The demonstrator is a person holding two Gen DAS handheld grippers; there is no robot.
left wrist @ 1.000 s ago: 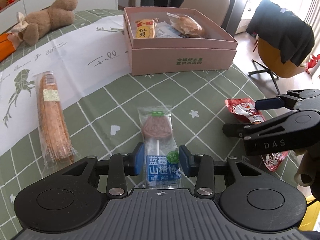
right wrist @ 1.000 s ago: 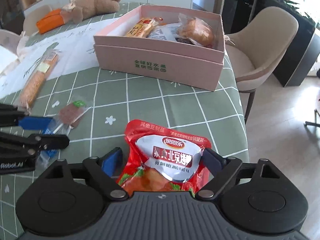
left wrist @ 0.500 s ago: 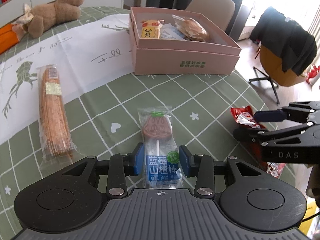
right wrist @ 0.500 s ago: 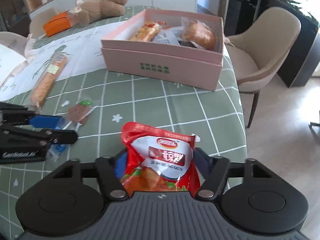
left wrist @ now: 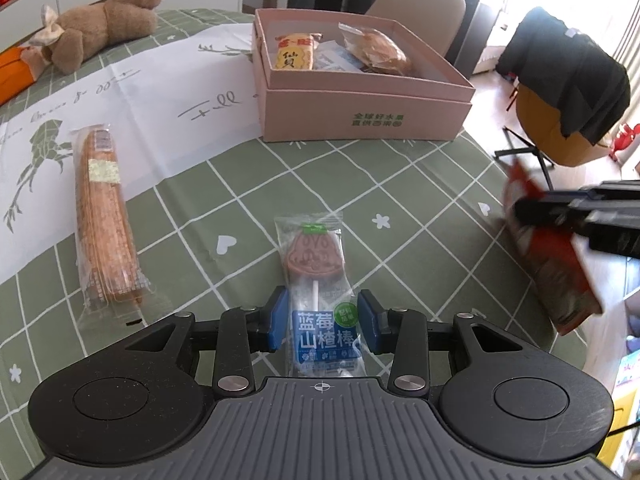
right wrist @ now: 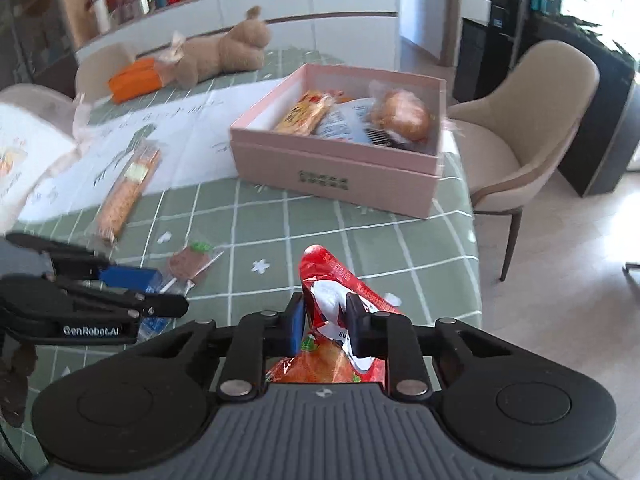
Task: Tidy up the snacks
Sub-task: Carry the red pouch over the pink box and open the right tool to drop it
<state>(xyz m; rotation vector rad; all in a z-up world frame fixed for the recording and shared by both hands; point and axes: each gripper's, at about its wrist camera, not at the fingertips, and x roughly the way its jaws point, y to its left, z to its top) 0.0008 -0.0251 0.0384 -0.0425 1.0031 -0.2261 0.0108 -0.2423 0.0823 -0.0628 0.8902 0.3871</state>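
Pink card box [right wrist: 336, 168] sits far across the checked cloth worktop [left wrist: 400, 184] — a long carry. Crinkly red pouch [right wrist: 344, 280], pinched by the right gripper [right wrist: 324, 322] which just closed, may slip. Left gripper's [left wrist: 323, 320] fingers pinch a slick flat lollipop [left wrist: 320, 276] lying on the cloth.

Both grippers angled down, each with a packet between its pads.
The left gripper [left wrist: 323, 322] has its blue pads just beside the lollipop packet [left wrist: 320, 280]; contact is unclear. The right gripper [right wrist: 323, 326], jaws having just been closing, pinches the crumpled red pouch [right wrist: 340, 320].
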